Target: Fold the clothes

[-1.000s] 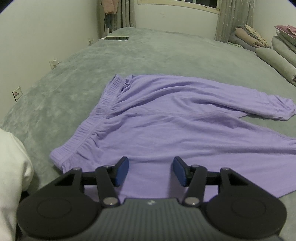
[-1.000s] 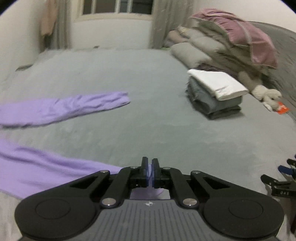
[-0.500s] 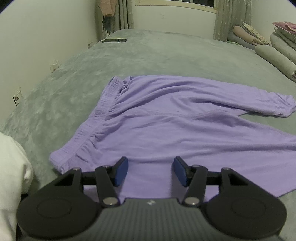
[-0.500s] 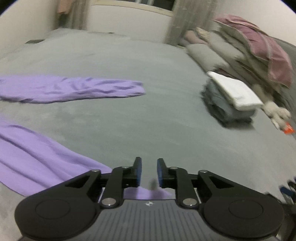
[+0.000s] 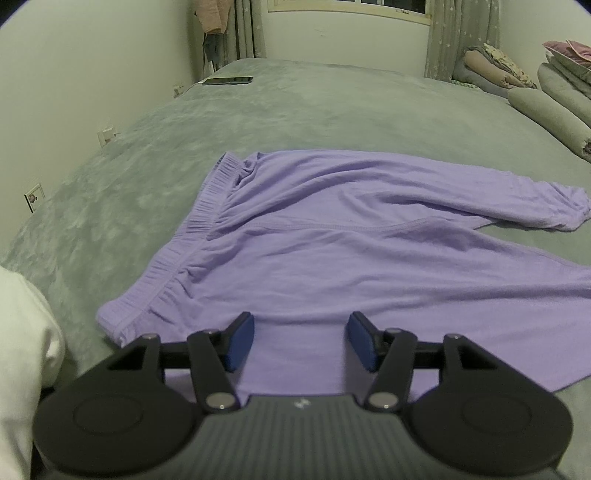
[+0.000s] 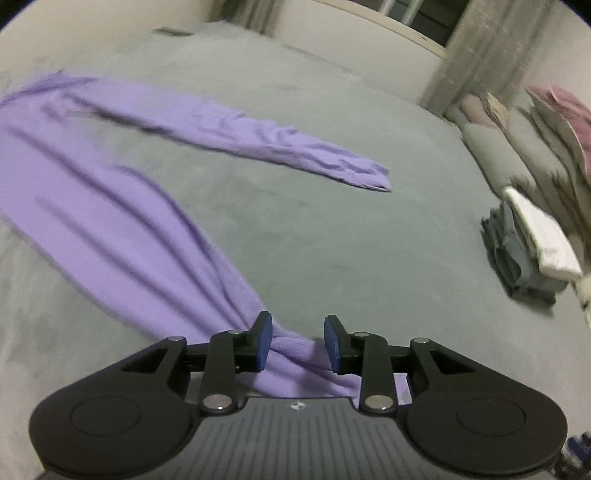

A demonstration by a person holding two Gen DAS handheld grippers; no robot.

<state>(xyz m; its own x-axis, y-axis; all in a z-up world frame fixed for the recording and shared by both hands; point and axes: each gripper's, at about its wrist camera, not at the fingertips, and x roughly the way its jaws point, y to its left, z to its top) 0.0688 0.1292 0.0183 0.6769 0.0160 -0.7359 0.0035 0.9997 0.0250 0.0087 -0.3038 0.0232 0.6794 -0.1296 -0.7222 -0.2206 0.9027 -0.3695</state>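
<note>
Grey plush bed [image 5: 332, 103], curtained window [image 5: 351, 7] beyond

- Home bedroom: wide bed [image 5: 332, 107] under grey plush cover.
- Pillows [image 5: 546, 110] and rolled bedding stacked along one side.
- Curtained window [image 5: 458, 40], wall sockets [image 5: 108, 133], folded laundry pile [image 6: 532, 251].

A pair of light purple trousers [image 5: 332, 254] lies spread out, unfolded, on the grey bed [image 5: 295, 107], its gathered elastic waistband [image 5: 192, 236] toward the wall side. The two legs splay apart in a V, the far leg [image 6: 258, 140] stretched out flat with its cuff lying free. The near leg [image 6: 155, 251] narrows into bunched wrinkles at its end.
</note>
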